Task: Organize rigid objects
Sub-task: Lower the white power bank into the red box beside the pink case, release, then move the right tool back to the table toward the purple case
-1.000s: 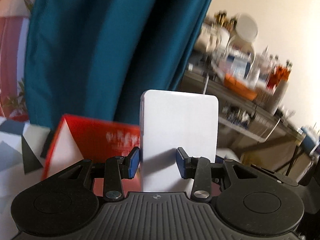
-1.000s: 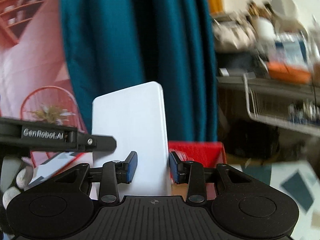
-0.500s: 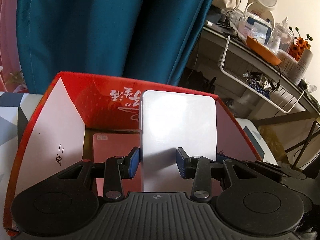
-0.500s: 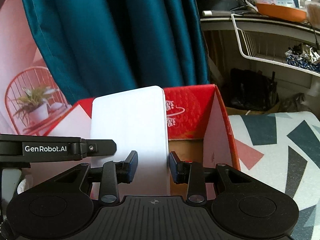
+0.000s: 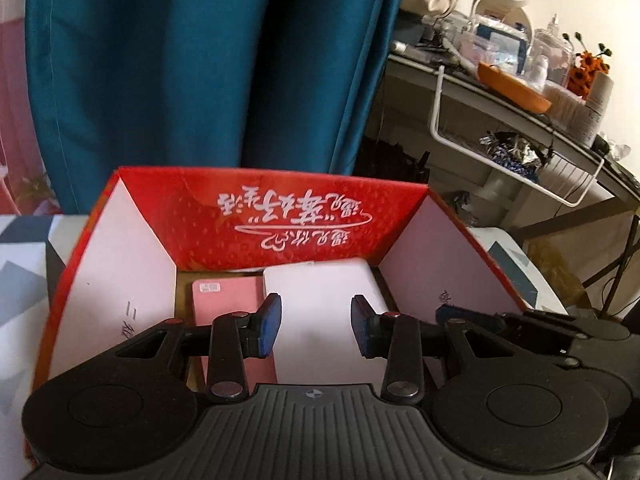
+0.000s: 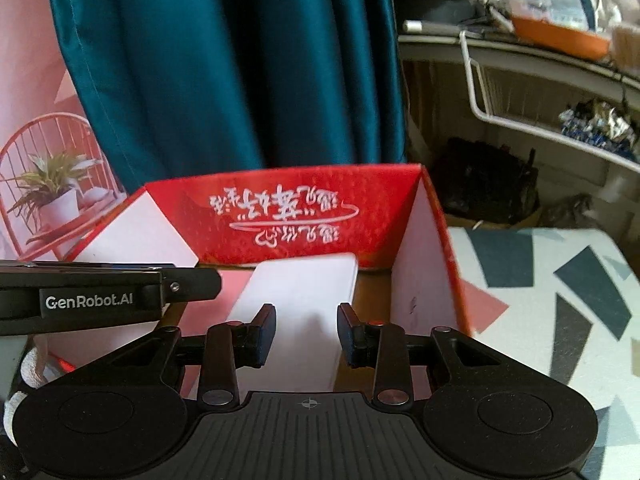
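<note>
A red cardboard box with white inner flaps stands open on the patterned table, also seen in the right wrist view. A white flat slab lies low inside it, next to a pink slab. My left gripper hangs over the white slab's near end, jaws apart. The slab is wider than the gap and sits below the pads. My right gripper stands the same way over the white slab, close beside the left one. I cannot tell whether the slab rests on the box floor.
A teal curtain hangs right behind the box. To the right are a white wire shelf and a crowded desk with an orange tray. Patterned tabletop shows right of the box. A chair-and-plant picture is at the left.
Both grippers came down together into the red box. The white slab, upright before the pads earlier, now lies flatter and lower beside the pink slab. The jaw gaps look unchanged.
</note>
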Tool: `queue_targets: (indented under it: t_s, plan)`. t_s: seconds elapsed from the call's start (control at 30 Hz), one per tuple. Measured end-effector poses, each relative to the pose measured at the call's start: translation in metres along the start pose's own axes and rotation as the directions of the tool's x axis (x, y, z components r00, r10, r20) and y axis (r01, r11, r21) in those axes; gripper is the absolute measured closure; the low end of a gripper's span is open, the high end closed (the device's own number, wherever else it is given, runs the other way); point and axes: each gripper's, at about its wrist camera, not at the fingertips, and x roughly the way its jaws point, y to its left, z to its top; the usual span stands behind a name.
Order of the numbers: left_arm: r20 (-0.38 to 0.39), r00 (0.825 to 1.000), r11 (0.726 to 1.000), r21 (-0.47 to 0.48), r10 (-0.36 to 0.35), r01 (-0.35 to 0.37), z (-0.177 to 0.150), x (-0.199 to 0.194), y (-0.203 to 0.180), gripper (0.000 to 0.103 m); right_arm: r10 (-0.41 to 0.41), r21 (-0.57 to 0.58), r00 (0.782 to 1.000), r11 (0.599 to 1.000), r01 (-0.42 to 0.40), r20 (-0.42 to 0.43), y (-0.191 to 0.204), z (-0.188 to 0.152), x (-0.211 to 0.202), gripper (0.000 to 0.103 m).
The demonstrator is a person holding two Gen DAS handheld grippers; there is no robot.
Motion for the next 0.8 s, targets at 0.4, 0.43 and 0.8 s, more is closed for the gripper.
queue_targets:
  t_s: [0.4, 0.43, 0.8]
  plan:
    - [0.161, 0.985, 0.996, 0.051, 0.057, -0.066, -0.007, -0.072, -0.007, 0.017, 0.019, 0.002, 0.994, 1.000, -0.020, 0.109, 0.005, -0.014, -0.059, 0.014]
    - [0.163, 0.985, 0.996, 0.050, 0.064, -0.073, -0.009, -0.076, -0.007, 0.014, 0.021, -0.004, 0.993, 1.000, -0.020, 0.116, 0.007, -0.016, -0.063, 0.010]
    - [0.168, 0.978, 0.991, 0.014, 0.128, -0.132, -0.040, -0.123, 0.005, 0.000, 0.022, -0.020, 0.983, 1.000, -0.018, 0.184, 0.021, -0.034, -0.110, 0.000]
